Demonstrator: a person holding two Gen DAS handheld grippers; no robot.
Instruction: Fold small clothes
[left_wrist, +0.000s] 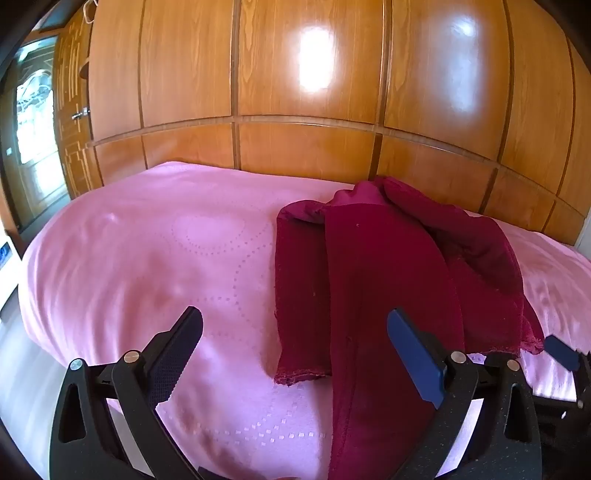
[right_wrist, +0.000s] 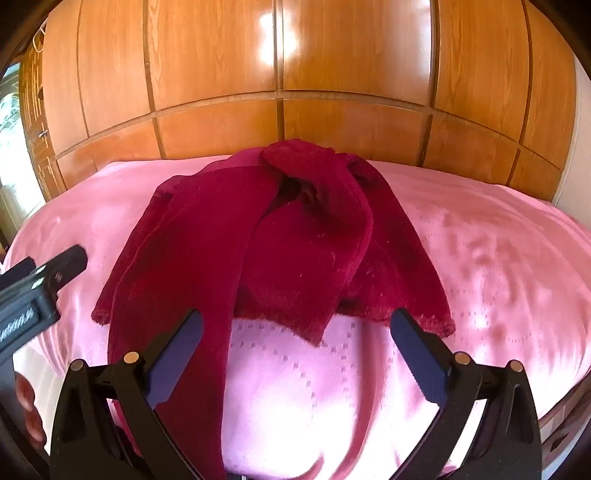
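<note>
A dark red fleecy garment (left_wrist: 388, 266) lies crumpled on a pink bedspread (left_wrist: 147, 258), with one long strip hanging over the near edge. My left gripper (left_wrist: 295, 332) hovers open over the garment's near left part, nothing between its fingers. In the right wrist view the same garment (right_wrist: 280, 236) spreads across the middle of the bed, its long strip (right_wrist: 177, 332) running down past the left finger. My right gripper (right_wrist: 295, 328) is open above the garment's near hem, holding nothing. The left gripper's fingers (right_wrist: 70, 262) show at the left edge there.
A wooden wardrobe wall (left_wrist: 303, 92) stands right behind the bed. A glass door (left_wrist: 33, 122) is at the far left. The right gripper's fingertip (left_wrist: 561, 352) pokes in at the right of the left wrist view. A hand (right_wrist: 27, 406) is at the lower left.
</note>
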